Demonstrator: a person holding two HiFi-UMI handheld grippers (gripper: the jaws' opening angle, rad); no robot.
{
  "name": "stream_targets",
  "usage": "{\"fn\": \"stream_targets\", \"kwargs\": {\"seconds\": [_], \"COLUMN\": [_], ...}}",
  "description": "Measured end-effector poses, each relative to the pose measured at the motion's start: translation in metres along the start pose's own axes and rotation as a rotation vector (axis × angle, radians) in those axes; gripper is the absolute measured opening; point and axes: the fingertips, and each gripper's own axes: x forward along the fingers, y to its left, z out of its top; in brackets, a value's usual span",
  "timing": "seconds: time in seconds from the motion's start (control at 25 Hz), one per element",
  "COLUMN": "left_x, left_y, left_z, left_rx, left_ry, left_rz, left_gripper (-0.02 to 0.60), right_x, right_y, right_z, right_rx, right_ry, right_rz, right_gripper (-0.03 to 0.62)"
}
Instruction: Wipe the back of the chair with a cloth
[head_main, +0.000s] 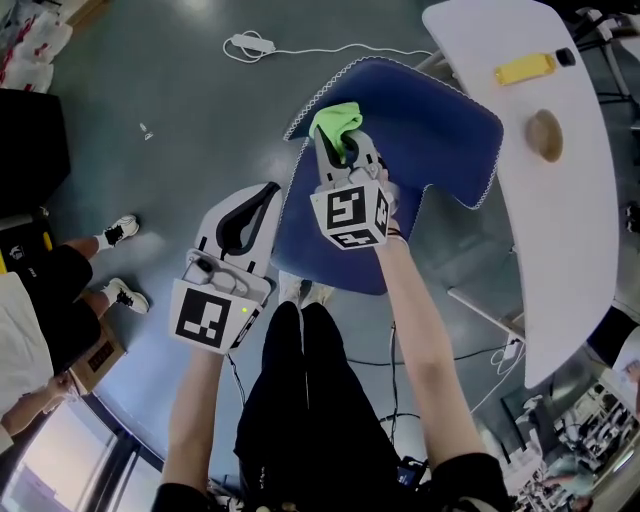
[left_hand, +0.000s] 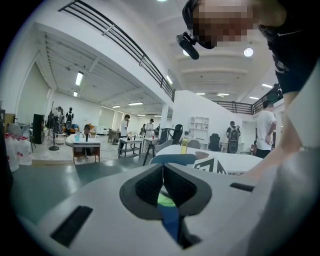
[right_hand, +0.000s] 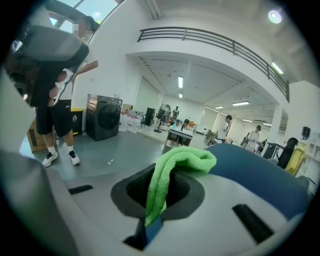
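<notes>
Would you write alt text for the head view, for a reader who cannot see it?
From above, the right gripper holds a green cloth against a blue chair. The left gripper, jaws together, hovers beside the chair; a white table stands at right.

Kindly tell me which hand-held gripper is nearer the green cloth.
The right hand-held gripper, clamped on the green cloth; the left hand-held gripper is apart from it, beside the blue chair.

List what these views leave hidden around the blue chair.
Head view: the right gripper covers any contact between the green cloth and the blue fabric chair back.
Left gripper view: the left gripper's own body blocks most of that chair.
Head view: the yellow object on the white table is too small to identify.
</notes>
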Motion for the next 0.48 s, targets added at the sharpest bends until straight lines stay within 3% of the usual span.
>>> {"fn": "stream_targets", "kwargs": {"seconds": [0.24, 0.48], "left_x": [0.01, 0.021], "left_y": [-0.014, -0.019], "left_z": [0.007, 0.002], "left_rx": [0.014, 0.03], "left_ry": [0.001, 0.015], "left_rz": [-0.038, -0.049], "left_gripper": [0.006, 0.006], "right_x": [-0.046, -0.098], "right_y": [-0.049, -0.086], "right_z": [0.011, 0.012], "right_rx": [0.121, 0.12], "right_ry": [-0.061, -0.077], "right_rz": [-0.139, -0.259], "right_gripper": [0.02, 0.02]}}
